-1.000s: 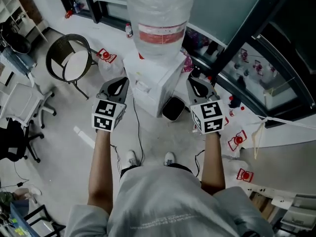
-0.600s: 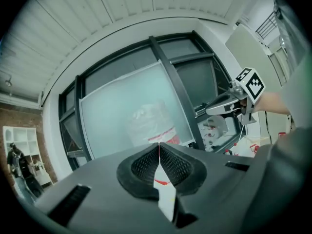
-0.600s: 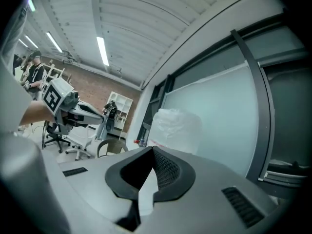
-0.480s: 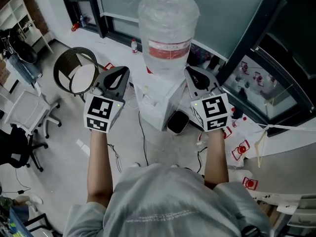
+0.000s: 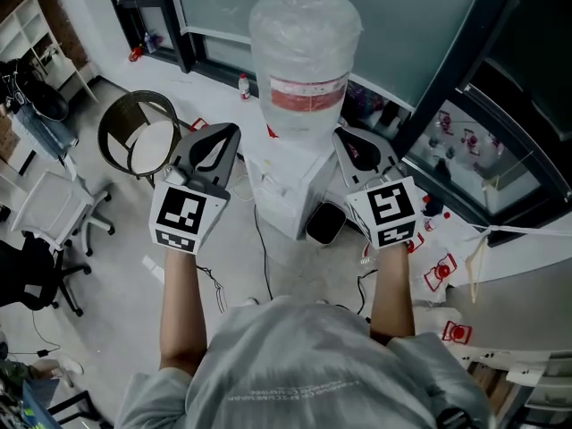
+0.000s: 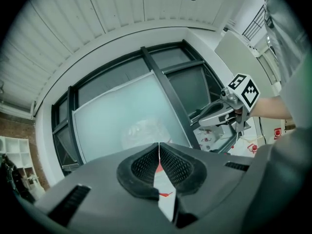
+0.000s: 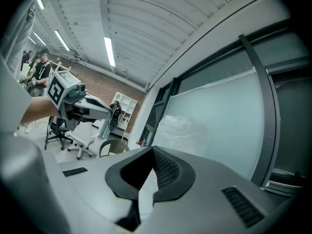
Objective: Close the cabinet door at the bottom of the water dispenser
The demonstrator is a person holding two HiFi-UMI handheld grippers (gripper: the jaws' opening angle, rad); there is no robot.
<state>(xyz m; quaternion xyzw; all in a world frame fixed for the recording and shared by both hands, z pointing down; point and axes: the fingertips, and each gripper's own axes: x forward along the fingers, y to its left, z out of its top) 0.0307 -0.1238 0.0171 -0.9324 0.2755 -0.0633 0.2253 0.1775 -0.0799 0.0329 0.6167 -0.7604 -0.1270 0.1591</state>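
The white water dispenser (image 5: 284, 186) with its clear bottle (image 5: 305, 56) stands straight ahead of me. From this steep angle I cannot see its bottom cabinet door. My left gripper (image 5: 229, 135) is held level to the left of the dispenser's top, jaws shut and empty. My right gripper (image 5: 343, 138) is level on the dispenser's right, also shut with nothing in it. In the left gripper view the pads (image 6: 146, 165) meet with the bottle (image 6: 142, 133) beyond them. The right gripper view shows closed jaws (image 7: 152, 154) and the bottle (image 7: 183, 126).
A round wicker chair (image 5: 136, 138) stands to the left, with a white office chair (image 5: 52, 206) nearer. A dark bin (image 5: 325, 222) sits at the dispenser's right foot. A cable (image 5: 260, 248) runs over the floor. Red-and-white packets (image 5: 441, 271) lie at right. A glass wall (image 5: 420, 25) stands behind.
Both grippers have risen from beside the dispenser's body to the level of its top. The view has lifted too, and my feet are hidden now. The jaws stayed shut.
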